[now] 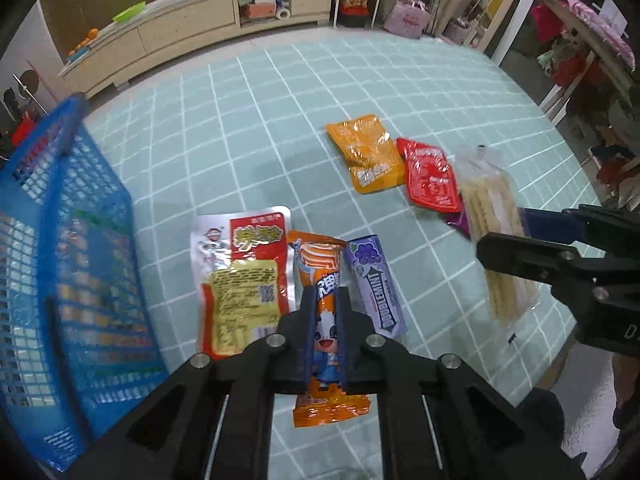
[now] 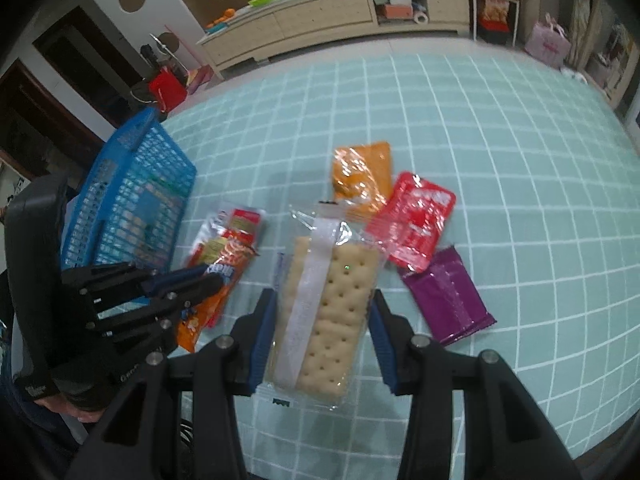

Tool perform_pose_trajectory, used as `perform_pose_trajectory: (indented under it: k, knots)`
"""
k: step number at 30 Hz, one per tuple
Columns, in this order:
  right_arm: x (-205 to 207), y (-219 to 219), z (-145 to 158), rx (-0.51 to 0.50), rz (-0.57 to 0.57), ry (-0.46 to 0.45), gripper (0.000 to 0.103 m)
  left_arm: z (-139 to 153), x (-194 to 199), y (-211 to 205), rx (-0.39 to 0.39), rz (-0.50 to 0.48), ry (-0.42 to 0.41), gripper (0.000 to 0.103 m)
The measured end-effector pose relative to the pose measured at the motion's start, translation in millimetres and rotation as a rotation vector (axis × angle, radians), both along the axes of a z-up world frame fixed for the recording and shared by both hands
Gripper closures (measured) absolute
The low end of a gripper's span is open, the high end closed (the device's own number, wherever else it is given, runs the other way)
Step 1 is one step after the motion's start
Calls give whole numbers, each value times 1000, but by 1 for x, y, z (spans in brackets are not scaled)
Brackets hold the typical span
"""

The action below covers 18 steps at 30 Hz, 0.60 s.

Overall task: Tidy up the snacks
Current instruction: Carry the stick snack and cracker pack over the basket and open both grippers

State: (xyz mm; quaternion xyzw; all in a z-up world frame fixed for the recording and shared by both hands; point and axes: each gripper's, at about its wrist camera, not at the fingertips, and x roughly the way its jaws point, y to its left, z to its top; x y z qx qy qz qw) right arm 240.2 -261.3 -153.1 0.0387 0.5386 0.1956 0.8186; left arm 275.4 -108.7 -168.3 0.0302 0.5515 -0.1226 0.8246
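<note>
Left wrist view first: the left tongs [image 1: 325, 312] are pinched tight on the orange snack stick [image 1: 325, 320], gripped roughly at mid-length, with its crimped tail hanging out behind the pads. A silver-and-red pouch [image 1: 244, 276] lies just to the left of the tongs and a purple gum pack [image 1: 376, 284] just to the right, both flat on the green checked tablecloth [image 1: 248, 128]. The blue basket [image 1: 68, 240] sits off to the left, close by. Further ahead and to the right, an orange packet [image 1: 366, 158] and a red packet [image 1: 432, 176] are left on the cloth. The other tongs can be seen at the right edge with the cracker pack [image 1: 496, 232].

Right wrist view: the right tongs [image 2: 322, 340] are closed across the width of the cracker pack [image 2: 324, 312], pads pressed on its long sides, so it's held but only by soft wrapper. A purple packet [image 2: 448, 300] lies just to the right of them, and the red and orange ones ahead. The basket [image 2: 132, 196] is ahead and well to the left, past the left tongs [image 2: 208, 280].

For the step in hand, probably carrying both over to the basket: the grips should be kept firm, the crackers kept level so nothing gets crushed or slips, and the stick dropped in first since it's nearer. Collisions between the two tongs should be watched for.
</note>
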Motion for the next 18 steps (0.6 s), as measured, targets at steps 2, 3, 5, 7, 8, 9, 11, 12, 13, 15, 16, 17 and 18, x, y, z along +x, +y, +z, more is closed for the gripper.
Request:
perform_pose_trajectory:
  k: [2, 3, 5, 7, 8, 9, 11, 12, 13, 15, 16, 17, 18]
  knots:
    - [-5, 5, 8, -12, 11, -14, 53, 11, -4, 4, -17, 8, -23, 95]
    - [-8, 8, 12, -16, 16, -23, 53, 18, -8, 8, -25, 14, -38, 95]
    - [-12, 17, 22, -20, 28, -38, 53, 33, -16, 17, -43, 23, -63, 95]
    - [-19, 27, 33, -25, 43, -61, 53, 46, -22, 26, -55, 34, -91, 95]
    - [-20, 30, 37, -27, 47, -70, 53, 55, -28, 36, -63, 40, -104, 95]
    - [-23, 36, 42, -29, 55, -80, 53, 56, -27, 41, -68, 44, -111, 95]
    - [-26, 47, 50, -32, 68, -98, 53, 67, -31, 50, -84, 53, -126, 95]
    - [-27, 53, 55, -34, 76, -106, 53, 72, -33, 58, -89, 56, -134, 95]
    - [-28, 59, 58, -36, 83, -113, 53, 77, -36, 65, -88, 63, -149, 95]
    - [-30, 71, 65, -37, 99, -131, 53, 84, -44, 77, -87, 77, -169, 95]
    - [-30, 78, 68, -35, 105, -138, 53, 88, -46, 84, -87, 86, -177, 95]
    - [-30, 84, 71, -33, 112, -145, 53, 93, -49, 93, -87, 97, -185, 95]
    - [-32, 92, 73, -33, 120, -150, 53, 98, -51, 99, -87, 104, -192, 95]
